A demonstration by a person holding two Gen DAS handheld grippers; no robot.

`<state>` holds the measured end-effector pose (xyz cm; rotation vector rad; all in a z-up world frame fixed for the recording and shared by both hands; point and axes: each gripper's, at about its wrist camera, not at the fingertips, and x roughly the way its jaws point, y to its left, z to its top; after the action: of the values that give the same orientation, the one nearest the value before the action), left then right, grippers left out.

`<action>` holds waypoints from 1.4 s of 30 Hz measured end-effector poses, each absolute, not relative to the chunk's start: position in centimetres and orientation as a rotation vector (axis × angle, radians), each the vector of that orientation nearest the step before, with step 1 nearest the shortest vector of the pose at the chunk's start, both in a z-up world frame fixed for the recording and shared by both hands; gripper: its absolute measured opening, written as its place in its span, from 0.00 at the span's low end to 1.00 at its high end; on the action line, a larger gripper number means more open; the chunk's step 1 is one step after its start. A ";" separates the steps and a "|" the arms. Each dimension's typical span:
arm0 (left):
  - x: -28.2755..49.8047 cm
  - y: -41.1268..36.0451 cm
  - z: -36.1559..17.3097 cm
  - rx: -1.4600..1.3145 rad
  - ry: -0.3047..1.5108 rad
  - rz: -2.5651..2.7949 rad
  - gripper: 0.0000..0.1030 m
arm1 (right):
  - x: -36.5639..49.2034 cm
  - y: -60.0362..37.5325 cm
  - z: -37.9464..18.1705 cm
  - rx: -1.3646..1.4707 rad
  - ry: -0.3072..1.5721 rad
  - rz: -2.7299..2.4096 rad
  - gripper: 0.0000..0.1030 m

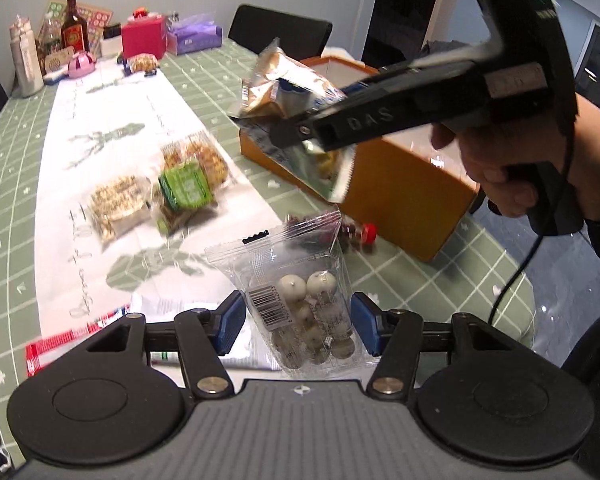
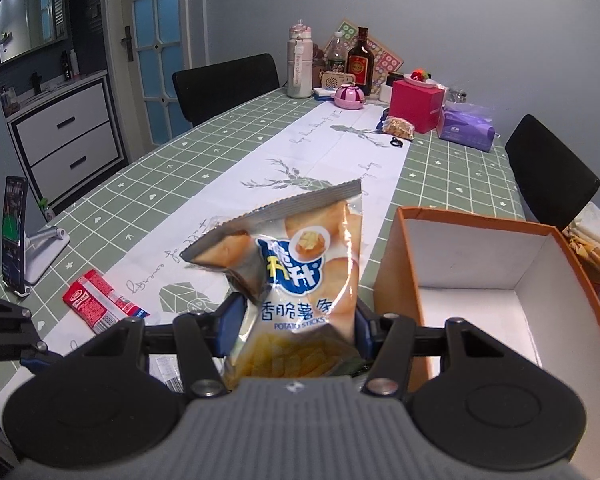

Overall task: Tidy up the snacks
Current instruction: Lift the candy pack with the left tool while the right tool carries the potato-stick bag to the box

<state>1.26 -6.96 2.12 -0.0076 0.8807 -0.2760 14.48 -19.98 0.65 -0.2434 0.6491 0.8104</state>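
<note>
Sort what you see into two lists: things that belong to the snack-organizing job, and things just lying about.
Job:
potato sticks bag in the right claw
orange box
clear pack of white balls between the left claw's fingers
red packet

Lying about:
phone on stand
dark bottle
tissue pack

My right gripper (image 2: 296, 330) hides the potato stick bag's (image 2: 300, 264) lower end. The orange box (image 2: 392, 264) runs off the frame's right edge, and the cookie packs (image 1: 160, 192) are motion-blurred.
</note>
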 end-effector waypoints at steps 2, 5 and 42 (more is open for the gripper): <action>1.5 -6.8 2.8 -0.011 0.860 -0.271 0.64 | 14.4 -21.1 1.4 -0.225 0.633 0.798 0.53; 2.4 -6.7 4.1 -0.028 0.826 -0.261 0.64 | 14.6 -22.9 2.7 -0.200 0.604 0.767 0.53; 17.0 -20.4 5.4 0.023 0.762 -0.243 0.64 | 22.6 -37.4 -2.1 -0.066 0.779 0.440 0.53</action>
<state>17.01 -20.43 5.40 0.0229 0.7619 -0.2426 22.57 -37.39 -2.14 -0.0657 0.7792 0.4404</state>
